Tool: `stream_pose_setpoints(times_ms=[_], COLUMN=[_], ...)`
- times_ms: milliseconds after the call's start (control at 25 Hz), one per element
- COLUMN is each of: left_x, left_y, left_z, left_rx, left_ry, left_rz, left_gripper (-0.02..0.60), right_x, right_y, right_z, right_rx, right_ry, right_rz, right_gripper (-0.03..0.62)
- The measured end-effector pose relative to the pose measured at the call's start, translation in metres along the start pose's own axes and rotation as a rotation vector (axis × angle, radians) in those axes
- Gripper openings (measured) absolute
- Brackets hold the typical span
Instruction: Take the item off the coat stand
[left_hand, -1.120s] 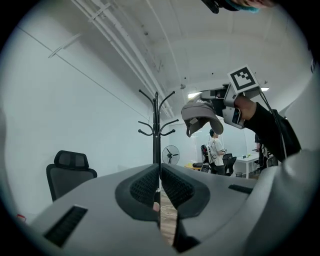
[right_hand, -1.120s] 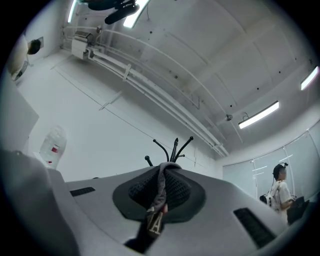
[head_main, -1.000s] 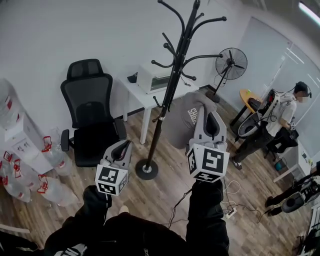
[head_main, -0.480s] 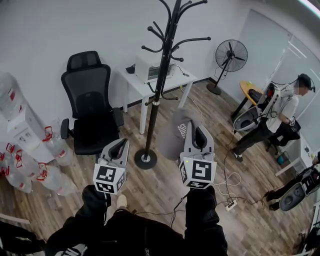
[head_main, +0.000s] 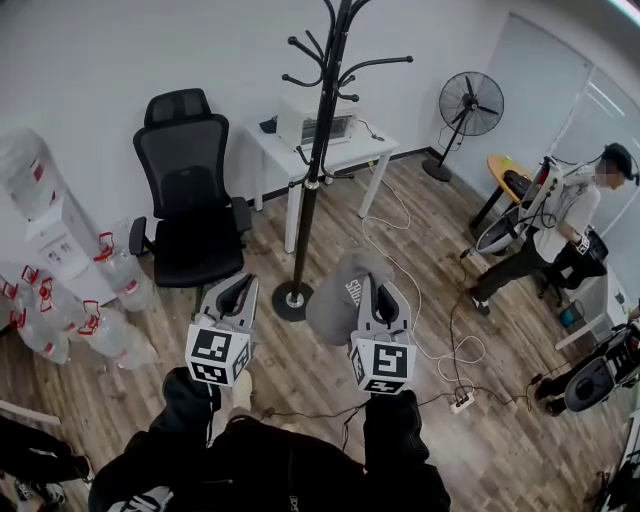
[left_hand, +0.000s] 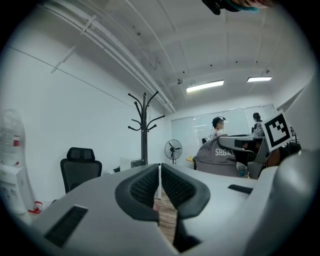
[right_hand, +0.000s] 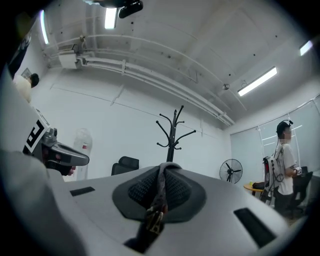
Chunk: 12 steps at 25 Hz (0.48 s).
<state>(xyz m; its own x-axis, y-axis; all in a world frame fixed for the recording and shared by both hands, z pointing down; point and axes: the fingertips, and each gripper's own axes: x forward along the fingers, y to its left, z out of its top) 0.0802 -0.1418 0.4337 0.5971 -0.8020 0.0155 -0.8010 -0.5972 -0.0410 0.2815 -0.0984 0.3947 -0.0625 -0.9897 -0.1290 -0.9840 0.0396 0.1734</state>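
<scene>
the grey cap (head_main: 338, 295) is off the far coat stand (head_main: 308, 190), its strap pinched in the right gripper (head_main: 374, 290) near the person, the left gripper (head_main: 243, 287) has jaws pressed together on nothing, so the job looks about done.

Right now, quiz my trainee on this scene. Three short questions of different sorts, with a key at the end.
1. True or false: the cap hangs on the coat stand.
2. What is pinched between the jaws of the right gripper? A) part of the cap B) a power cable C) nothing
3. In a word, what does the left gripper hold?

Key
1. False. The cap is off the stand, whose hooks are bare.
2. A. The jaws are closed on the cap's strap.
3. Nothing. Its jaws are shut with nothing between them.
</scene>
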Motion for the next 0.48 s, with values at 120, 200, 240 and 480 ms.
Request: stream_pose_setpoints(times_ms=[120,200,240,480], left_x=[-0.011,-0.017,-0.02,-0.035], left_y=[-0.011,-0.018,-0.021,-0.034], left_z=[-0.003,-0.005,-0.006,-0.012], left_rx=[0.002,0.004,0.007,0.013], left_ry=[0.005,0.012,0.015,0.032], left_rz=[0.009,0.015,0.017,0.023], left_gripper=[0.035,0.035,0.035,0.035], right_x=[-0.02,-0.032,-0.038,-0.068], right_y=[-0.001,-0.001,-0.001,0.005], right_z=[-0.017,-0.027,-0.033,-0.058], right_rx=[0.011,0.018,0.021,0.031], right_ry=[0.027,0.046,0.054,0.099], right_rz=[0.009,0.015,0.018,0.032], right_gripper=[0.031,0.032,0.032,0.034])
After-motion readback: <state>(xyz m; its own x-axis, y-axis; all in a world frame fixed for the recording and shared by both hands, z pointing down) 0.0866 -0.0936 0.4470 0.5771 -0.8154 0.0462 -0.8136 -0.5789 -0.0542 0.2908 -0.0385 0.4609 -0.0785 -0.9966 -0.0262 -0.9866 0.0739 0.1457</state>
